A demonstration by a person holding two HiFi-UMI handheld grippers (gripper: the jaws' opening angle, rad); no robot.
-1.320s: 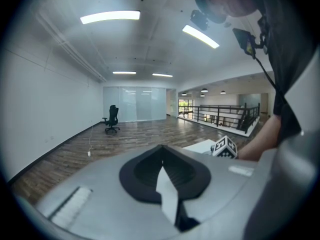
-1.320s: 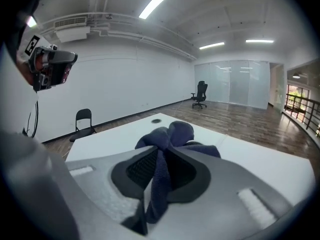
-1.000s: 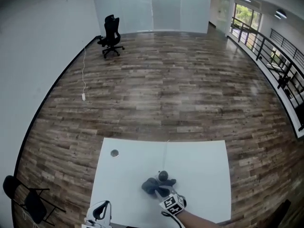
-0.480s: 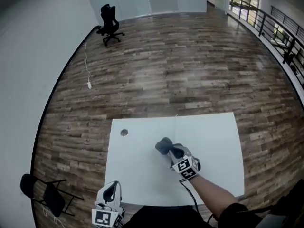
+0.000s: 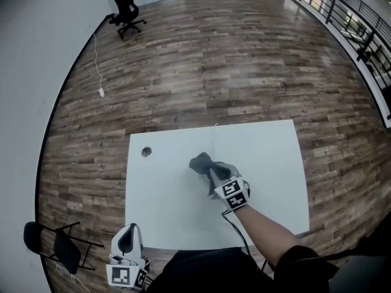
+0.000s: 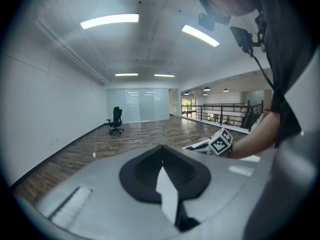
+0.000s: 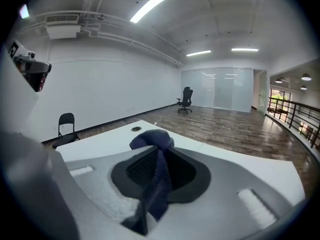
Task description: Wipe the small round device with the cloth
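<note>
Grey-blue cloth (image 5: pixel 199 162) hangs bunched, pinched in my right gripper (image 5: pixel 211 172) over the tabletop (image 5: pixel 272 163); my left gripper (image 5: pixel 127 232) is closed, empty.

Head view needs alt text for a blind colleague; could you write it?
The right gripper holds a dark cloth over a white table. The left gripper is at the lower left, beside the table's near edge.
</note>
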